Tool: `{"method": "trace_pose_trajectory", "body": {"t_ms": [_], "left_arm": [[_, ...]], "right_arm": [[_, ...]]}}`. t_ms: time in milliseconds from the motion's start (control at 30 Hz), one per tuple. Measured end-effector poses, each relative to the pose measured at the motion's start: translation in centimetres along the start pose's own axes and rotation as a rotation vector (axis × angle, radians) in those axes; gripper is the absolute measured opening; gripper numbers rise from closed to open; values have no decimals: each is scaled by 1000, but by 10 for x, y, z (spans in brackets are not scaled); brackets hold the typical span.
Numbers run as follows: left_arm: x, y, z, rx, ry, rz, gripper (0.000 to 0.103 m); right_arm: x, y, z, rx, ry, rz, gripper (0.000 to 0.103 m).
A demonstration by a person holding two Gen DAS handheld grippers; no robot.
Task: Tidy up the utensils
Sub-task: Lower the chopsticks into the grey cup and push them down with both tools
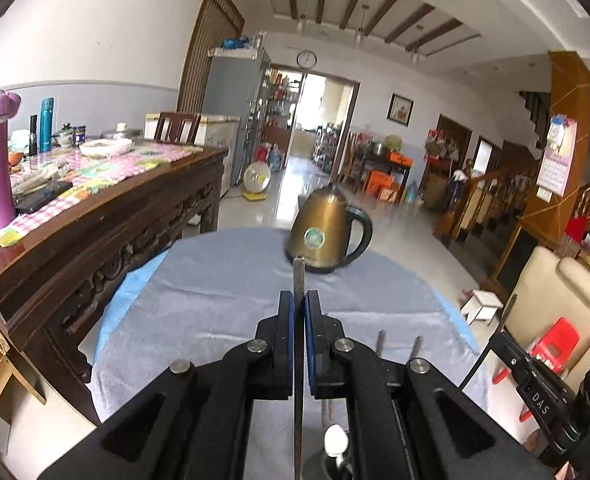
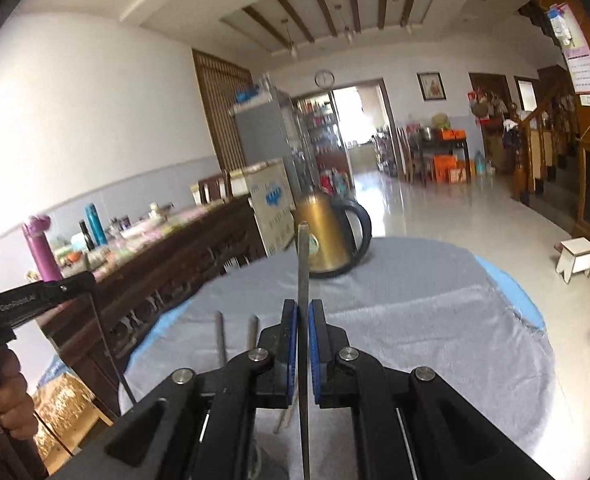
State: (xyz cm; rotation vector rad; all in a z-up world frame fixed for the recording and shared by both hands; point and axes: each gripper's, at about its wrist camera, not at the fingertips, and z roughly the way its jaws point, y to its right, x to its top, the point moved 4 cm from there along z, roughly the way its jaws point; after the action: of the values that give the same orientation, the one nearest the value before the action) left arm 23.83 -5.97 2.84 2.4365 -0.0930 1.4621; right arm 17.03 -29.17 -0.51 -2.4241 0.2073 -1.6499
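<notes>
In the left wrist view my left gripper (image 1: pixel 299 300) is shut on a thin flat metal utensil handle (image 1: pixel 298 276) that sticks up past the blue pads toward the kettle. To its right, two more metal handles (image 1: pixel 381 343) stand up, and a shiny spoon bowl (image 1: pixel 335 440) shows low down. In the right wrist view my right gripper (image 2: pixel 303 308) is shut on another thin metal utensil handle (image 2: pixel 303 256), held edge-on. Left of it are two grey handles (image 2: pixel 220 336). What they stand in is hidden by the gripper bodies.
A brass-coloured electric kettle (image 1: pixel 323 236) (image 2: pixel 327 236) stands at the far edge of the round table with its grey cloth (image 1: pixel 223 292) (image 2: pixel 435 312). A dark carved sideboard (image 1: pixel 107 216) with bottles runs along the left. A small white stool (image 2: pixel 575 256) stands on the floor.
</notes>
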Motion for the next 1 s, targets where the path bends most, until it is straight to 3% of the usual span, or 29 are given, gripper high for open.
{"method": "trace_pose_trajectory", "body": {"t_ms": [433, 667, 1000], "left_arm": [[16, 20, -35, -62, 124, -28, 5], [8, 26, -26, -85, 127, -39, 5], [-9, 21, -3, -41, 82, -29, 5]], "right_arm": [[21, -25, -44, 122, 152, 28, 7], [4, -40, -28, 148, 98, -12, 7], [-17, -43, -8, 140, 3, -57, 7]]}}
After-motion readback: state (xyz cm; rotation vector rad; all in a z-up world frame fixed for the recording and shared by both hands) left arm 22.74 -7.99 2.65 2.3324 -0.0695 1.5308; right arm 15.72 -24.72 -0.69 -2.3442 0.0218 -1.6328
